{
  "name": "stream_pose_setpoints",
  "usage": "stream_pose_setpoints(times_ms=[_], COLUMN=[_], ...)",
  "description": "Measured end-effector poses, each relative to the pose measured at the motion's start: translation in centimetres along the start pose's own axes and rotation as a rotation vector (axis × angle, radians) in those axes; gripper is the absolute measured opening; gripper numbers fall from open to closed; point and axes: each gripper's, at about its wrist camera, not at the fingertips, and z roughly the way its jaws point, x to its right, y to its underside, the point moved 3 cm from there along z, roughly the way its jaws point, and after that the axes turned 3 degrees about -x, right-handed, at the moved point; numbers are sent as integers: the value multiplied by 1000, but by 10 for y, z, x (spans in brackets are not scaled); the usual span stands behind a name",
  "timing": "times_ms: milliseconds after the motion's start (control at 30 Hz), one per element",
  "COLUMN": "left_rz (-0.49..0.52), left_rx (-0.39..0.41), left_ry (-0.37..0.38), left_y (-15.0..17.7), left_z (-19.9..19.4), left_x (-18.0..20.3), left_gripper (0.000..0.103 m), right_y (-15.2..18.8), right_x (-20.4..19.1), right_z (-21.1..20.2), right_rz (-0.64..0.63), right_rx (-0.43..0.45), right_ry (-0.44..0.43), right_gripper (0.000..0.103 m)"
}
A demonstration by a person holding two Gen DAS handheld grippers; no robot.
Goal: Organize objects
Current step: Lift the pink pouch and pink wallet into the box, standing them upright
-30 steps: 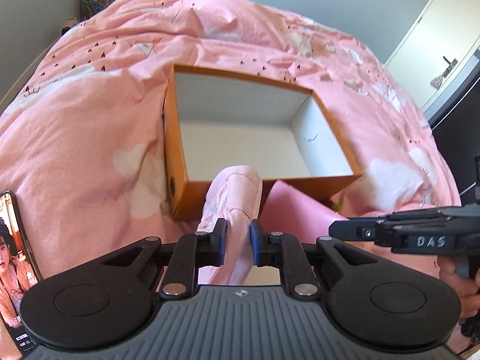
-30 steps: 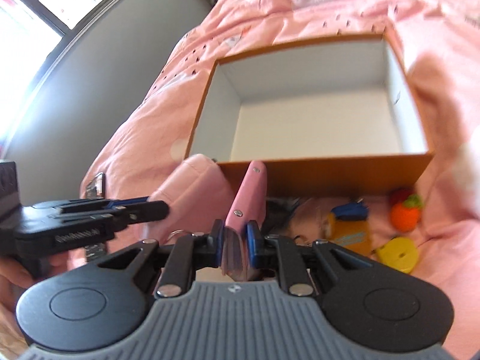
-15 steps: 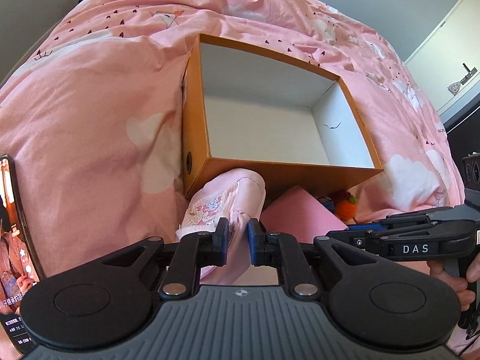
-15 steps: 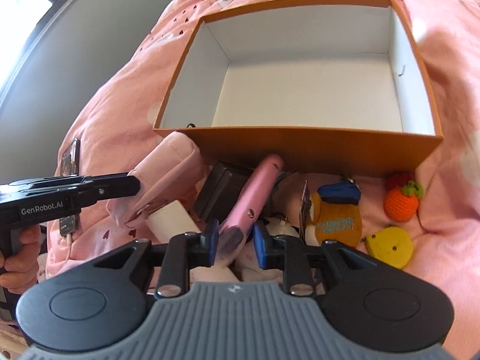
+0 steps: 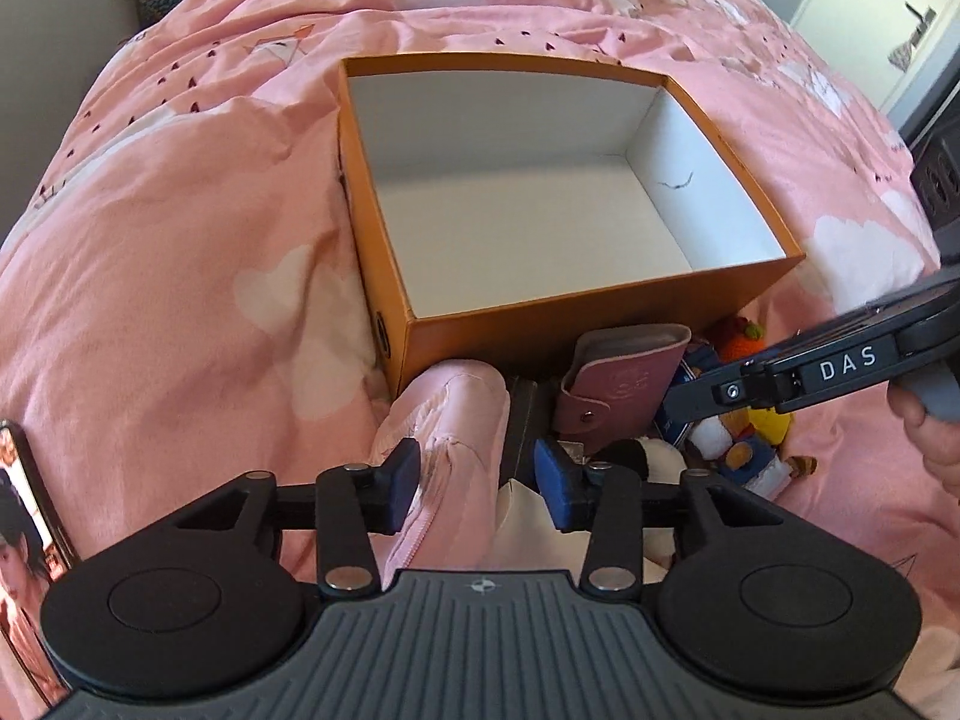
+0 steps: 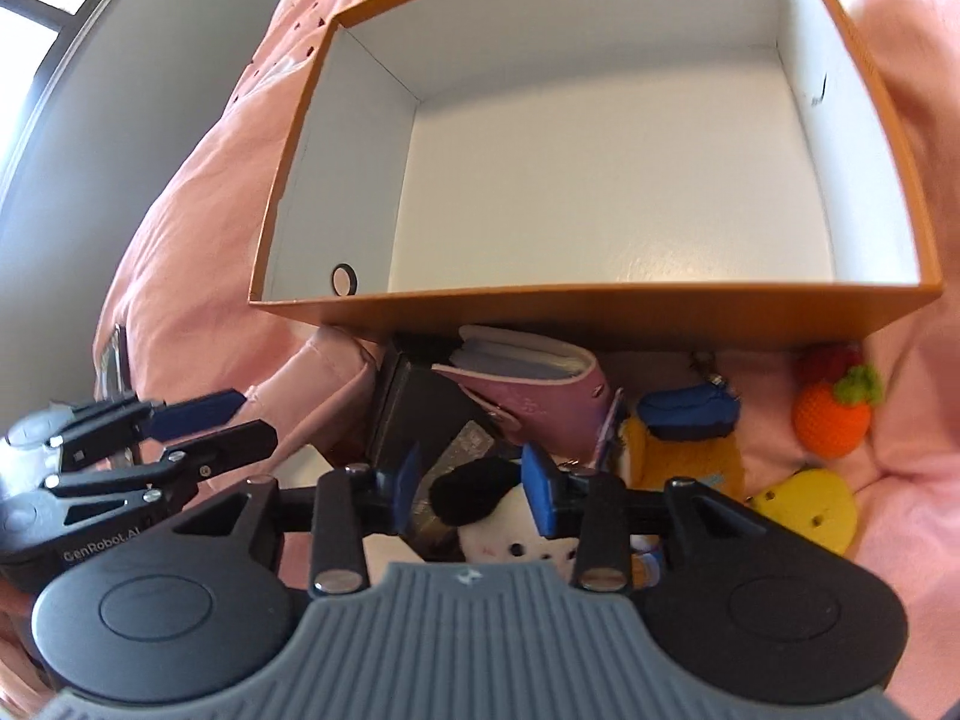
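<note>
An open orange box (image 5: 600,324) with a white inside lies on the pink bedspread; it also shows in the right wrist view (image 6: 600,306). My left gripper (image 5: 477,477) is open, its jaws either side of a pale pink pouch (image 5: 444,420) lying in front of the box. My right gripper (image 6: 474,480) is open just above a black-and-white plush toy (image 6: 498,516). A pink card wallet (image 6: 528,390) lies against the box front, also in the left wrist view (image 5: 618,384). A black box (image 6: 420,402) lies between pouch and wallet.
An orange knitted fruit (image 6: 831,414), a yellow toy (image 6: 804,507) and a blue-and-yellow plush (image 6: 684,432) lie right of the pile. A phone (image 5: 27,540) lies at the left edge. The pink bedspread (image 5: 180,240) surrounds the box.
Both grippers have opened. The left let go of the pink pouch and the right let go of the pink wallet; both now lie in front of the box.
</note>
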Motion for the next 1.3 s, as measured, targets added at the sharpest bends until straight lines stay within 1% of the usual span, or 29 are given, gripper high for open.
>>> stream_pose_setpoints(times_ms=[167,233,300,367,433,467,533,567,633,733,767,833,900,1033,1133,1300], left_rz=[140,190,235,256,256,248,224,210,180,141,131,111,89,69,60,59], left_rx=[-46,-57,-62,-79,-93,-96,-101,-103,-103,-91,-79,-52,-20,47,111,203], left_ry=[-118,-159,-202,-230,-233,-220,-201,-186,-168,-168,-175,-192,-205,-222,-218,-174], left_y=[1,2,2,1,1,0,0,-1,-1,0,2,3,7,10,11,6], left_z=[13,17,22,28,31,31,29,28,27,26,25,23,19,4,-12,-38], left_x=[17,23,28,28,26,24,21,18,15,14,15,17,19,20,22,29], left_gripper=[54,56,58,57,57,53,50,46,43,38,36,33,31,27,26,24], right_y=[3,3,5,6,4,3,-1,-3,-6,-6,-5,-1,5,11,13,11], right_x=[-5,-9,-12,-12,-10,-8,-3,0,5,6,4,-1,-12,-29,-37,-49], right_z=[-1,5,13,22,30,34,40,43,47,46,44,38,28,18,6,-20], right_rz=[-191,-297,-423,-519,-562,-568,-566,-565,-566,-582,-595,-623,-675,-751,-749,-694], right_rx=[42,64,77,64,46,37,21,17,26,46,55,75,108,147,169,199], right_ry=[127,196,270,302,297,284,254,242,224,199,197,194,186,228,222,179], right_gripper=[43,47,49,49,49,49,48,48,42,39,38,31,28,21,20,19])
